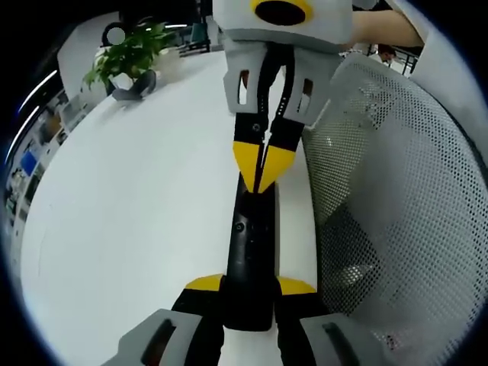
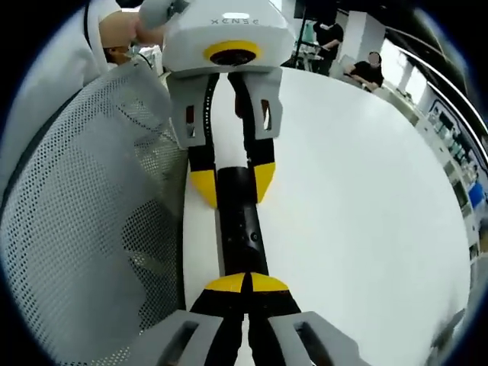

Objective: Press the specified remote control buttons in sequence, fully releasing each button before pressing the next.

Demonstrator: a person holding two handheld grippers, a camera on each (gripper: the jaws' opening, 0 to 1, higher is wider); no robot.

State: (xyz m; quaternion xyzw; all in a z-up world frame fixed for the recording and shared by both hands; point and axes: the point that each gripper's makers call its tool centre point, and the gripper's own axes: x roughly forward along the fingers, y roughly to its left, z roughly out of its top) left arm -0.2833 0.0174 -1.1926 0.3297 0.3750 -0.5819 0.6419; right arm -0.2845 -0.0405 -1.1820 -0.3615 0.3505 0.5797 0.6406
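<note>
Holding the remote [image 1: 250, 255] by one end, the left tongs [image 1: 250, 293] grip it across its width, one yellow tip on each long side; in the right gripper view the same tongs [image 2: 232, 183] come in from above and clasp the far end of the remote [image 2: 242, 229]. The remote is a slim black bar, lifted above the white surface [image 1: 137, 213] near its edge, beside a white mesh chair back [image 1: 396, 191]. The right tongs [image 2: 246, 284] are clenched, tips together, their joined point resting on or just over the remote's near end; in the left gripper view those tongs [image 1: 263, 164] meet the remote's far end the same way; whether the point is pressing a button or only touching the casing I cannot tell. A small round button [image 1: 239, 226] shows on the remote's top face.

As a judgement: the remote looks light and stiff, with a smooth, rather slippery shell; a side grip near one end leaves the buttons free, but a press at the other end will lever it, so the hold must be firm and the press straight down and gentle; lift fully clear between presses. A potted plant [image 1: 126, 57] stands well away on the surface.
</note>
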